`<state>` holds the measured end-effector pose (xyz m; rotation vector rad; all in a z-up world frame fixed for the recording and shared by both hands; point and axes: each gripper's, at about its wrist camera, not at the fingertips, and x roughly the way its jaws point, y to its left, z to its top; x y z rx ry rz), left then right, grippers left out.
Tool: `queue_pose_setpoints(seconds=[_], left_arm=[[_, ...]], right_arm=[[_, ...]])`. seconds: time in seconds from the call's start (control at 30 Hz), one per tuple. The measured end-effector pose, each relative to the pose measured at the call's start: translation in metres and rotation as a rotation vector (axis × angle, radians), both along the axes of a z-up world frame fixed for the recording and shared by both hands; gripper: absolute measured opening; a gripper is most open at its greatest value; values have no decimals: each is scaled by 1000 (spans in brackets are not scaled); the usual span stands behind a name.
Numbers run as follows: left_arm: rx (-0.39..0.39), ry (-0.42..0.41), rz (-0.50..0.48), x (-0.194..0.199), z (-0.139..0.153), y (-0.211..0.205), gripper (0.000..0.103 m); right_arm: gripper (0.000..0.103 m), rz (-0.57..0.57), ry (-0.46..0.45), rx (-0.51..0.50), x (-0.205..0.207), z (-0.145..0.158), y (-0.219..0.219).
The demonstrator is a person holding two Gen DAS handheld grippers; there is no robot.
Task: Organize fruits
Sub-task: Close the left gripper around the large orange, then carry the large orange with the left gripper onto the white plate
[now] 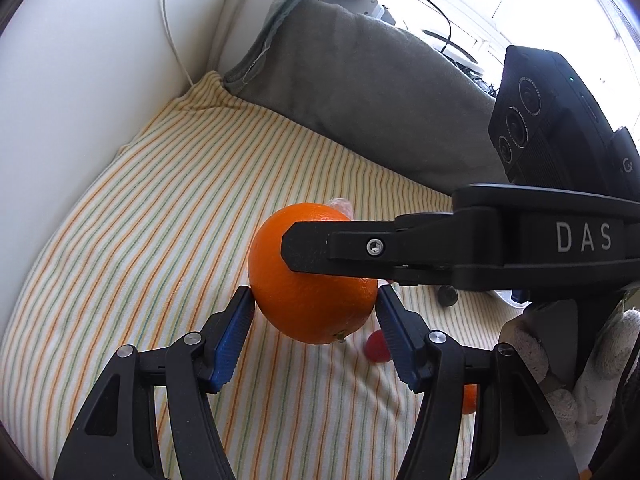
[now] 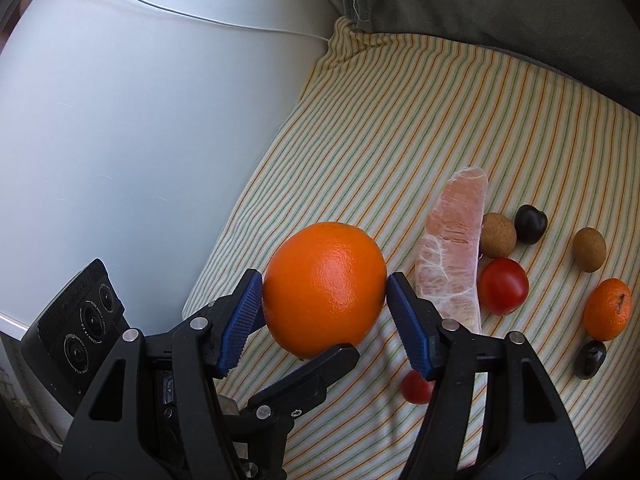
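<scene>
- Orange [image 1: 308,312] is held in mid-air above a striped cloth [image 1: 160,240], caught between two claws at once.
- The left claw [image 1: 315,294] holds the fruit at about half its spread, and its blue pads [image 1: 234,332] press on the orange's two sides.
- The right claw [image 2: 324,278] grips the same orange from a crossing angle, with its ribbed pads [image 2: 240,320] against the peel on either side.
- In the left wrist view, one black finger of the right claw lies across the upper face of the orange. In the right wrist view, a finger of the left claw shows under the fruit.
- A peeled pink citrus segment [image 2: 452,256] lies on the cloth just to the right of the orange.
- A large red tomato [image 2: 503,286] rests against the segment's right edge, with a brown fruit [image 2: 498,235] just above it and a dark cherry [image 2: 530,224] beside that.
- A second brown fruit [image 2: 589,249], a mandarin [image 2: 607,309] and a dark fruit [image 2: 590,359] lie apart towards the right edge.
- A small red tomato [image 2: 416,387] shows partly behind the right claw's finger.
- A grey cushion [image 1: 360,92] sits at the far end of the cloth, and a white cable [image 2: 180,12] runs along the white wall [image 2: 140,140].
- A hand in a knitted glove [image 1: 532,352] grips the right claw's handle at the right edge of the left wrist view.
</scene>
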<state>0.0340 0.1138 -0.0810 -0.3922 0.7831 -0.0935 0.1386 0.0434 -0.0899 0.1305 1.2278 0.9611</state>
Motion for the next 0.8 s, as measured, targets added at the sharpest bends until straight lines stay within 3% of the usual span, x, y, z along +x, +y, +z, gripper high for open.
queue_pose_setpoints(seconds=[0.8], left_arm=[[48, -67, -141, 8, 33, -77, 62]], right_arm=[[68, -131, -81, 49, -12, 36, -94]])
